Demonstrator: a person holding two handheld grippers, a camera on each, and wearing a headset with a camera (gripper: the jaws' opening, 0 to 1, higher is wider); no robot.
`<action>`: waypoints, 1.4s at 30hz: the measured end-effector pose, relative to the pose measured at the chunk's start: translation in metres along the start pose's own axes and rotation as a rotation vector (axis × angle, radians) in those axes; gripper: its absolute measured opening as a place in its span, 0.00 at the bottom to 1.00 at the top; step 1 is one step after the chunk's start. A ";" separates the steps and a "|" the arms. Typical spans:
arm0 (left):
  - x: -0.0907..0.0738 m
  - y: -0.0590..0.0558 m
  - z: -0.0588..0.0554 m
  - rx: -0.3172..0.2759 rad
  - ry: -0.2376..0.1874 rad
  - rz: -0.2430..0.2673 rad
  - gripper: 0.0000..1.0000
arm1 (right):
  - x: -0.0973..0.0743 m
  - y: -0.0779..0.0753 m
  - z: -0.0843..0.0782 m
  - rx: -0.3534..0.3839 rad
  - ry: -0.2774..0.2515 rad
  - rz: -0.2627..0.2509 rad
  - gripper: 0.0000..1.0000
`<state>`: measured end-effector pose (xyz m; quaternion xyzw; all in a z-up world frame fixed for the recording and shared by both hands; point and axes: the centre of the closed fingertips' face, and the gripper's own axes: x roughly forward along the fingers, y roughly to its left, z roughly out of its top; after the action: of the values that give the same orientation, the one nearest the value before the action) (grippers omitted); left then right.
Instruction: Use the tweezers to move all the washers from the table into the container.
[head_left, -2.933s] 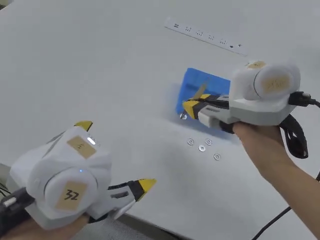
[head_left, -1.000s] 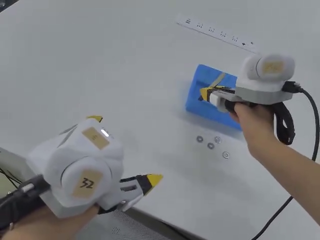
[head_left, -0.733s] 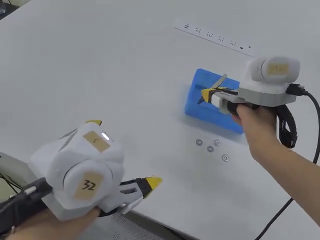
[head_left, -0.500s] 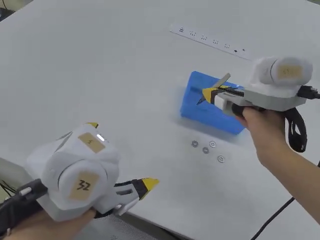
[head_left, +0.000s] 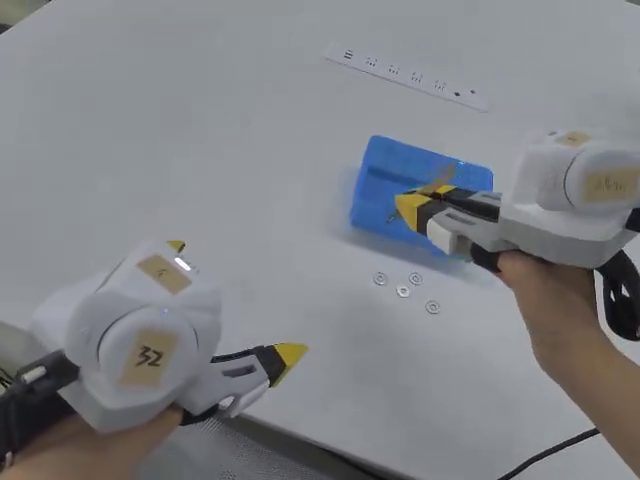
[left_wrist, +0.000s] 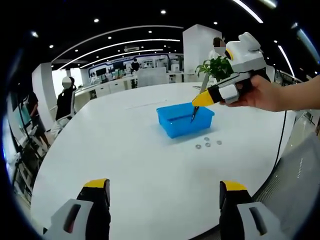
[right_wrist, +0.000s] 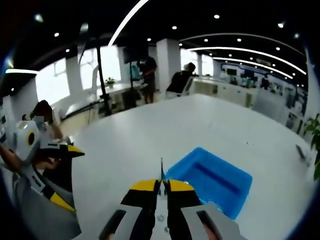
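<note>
Four washers (head_left: 403, 292) lie on the table (head_left: 200, 120), just below the right gripper (head_left: 412, 207). It clamps the tweezers (head_left: 438, 186), which point over the container (head_left: 372, 205). The left gripper (head_left: 232, 298), spread and empty, hangs well apart.
</note>
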<state>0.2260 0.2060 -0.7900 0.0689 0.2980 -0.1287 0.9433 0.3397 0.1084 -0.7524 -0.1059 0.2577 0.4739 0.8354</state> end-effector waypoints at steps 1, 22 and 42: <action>0.000 0.000 0.000 0.000 0.002 0.001 0.92 | 0.000 0.002 -0.004 0.014 0.005 0.004 0.03; 0.000 0.000 -0.002 -0.003 0.009 -0.003 0.91 | 0.020 -0.001 -0.058 -0.001 0.147 0.018 0.04; 0.000 0.000 -0.003 0.002 0.014 -0.005 0.90 | 0.026 -0.001 -0.055 -0.047 0.153 0.018 0.04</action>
<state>0.2247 0.2065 -0.7924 0.0698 0.3048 -0.1307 0.9408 0.3337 0.1038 -0.8123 -0.1592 0.3104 0.4777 0.8063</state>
